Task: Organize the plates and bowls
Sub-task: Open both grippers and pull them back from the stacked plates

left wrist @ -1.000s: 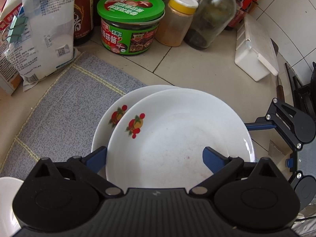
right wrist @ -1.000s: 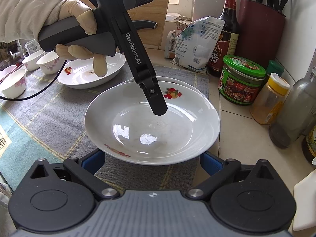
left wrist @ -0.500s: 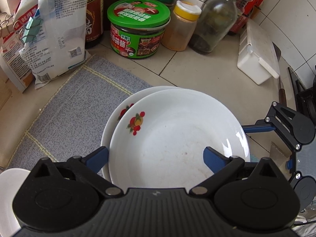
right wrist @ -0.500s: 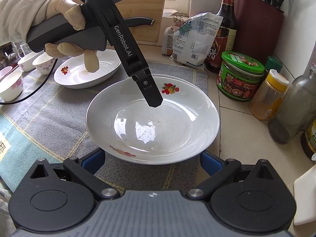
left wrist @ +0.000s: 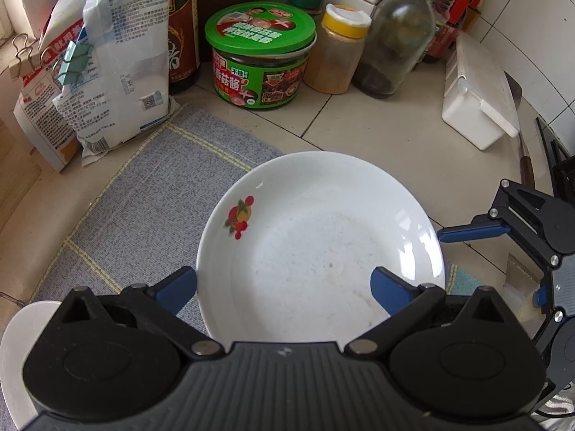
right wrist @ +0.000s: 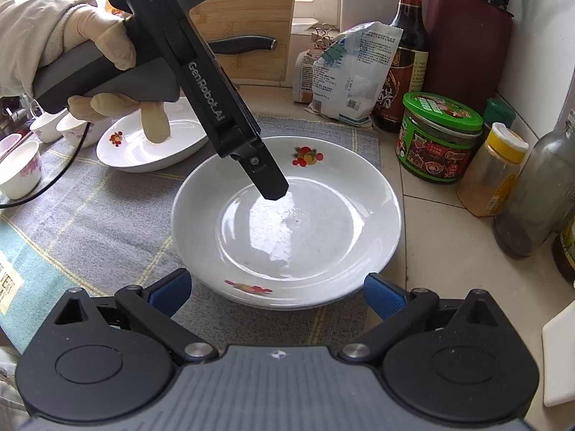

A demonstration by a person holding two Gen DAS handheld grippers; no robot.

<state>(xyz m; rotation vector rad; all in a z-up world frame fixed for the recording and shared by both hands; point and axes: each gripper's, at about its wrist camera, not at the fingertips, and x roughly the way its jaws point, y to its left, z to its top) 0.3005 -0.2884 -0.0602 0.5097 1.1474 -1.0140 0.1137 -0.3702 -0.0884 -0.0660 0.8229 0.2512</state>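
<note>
With fingers just spreading, the left gripper point(left wrist: 284, 289) hangs released over the stacked plates point(right wrist: 287, 215) on the desk mat point(right wrist: 107, 215); the right gripper point(right wrist: 276, 292) is released.

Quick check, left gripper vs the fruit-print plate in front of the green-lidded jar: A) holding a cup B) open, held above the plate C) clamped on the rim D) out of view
B: the left gripper has open jaws that have just been opening; in the right wrist view its finger hangs above the plate without gripping it, and the plate sits stacked on another on the mat.
</note>
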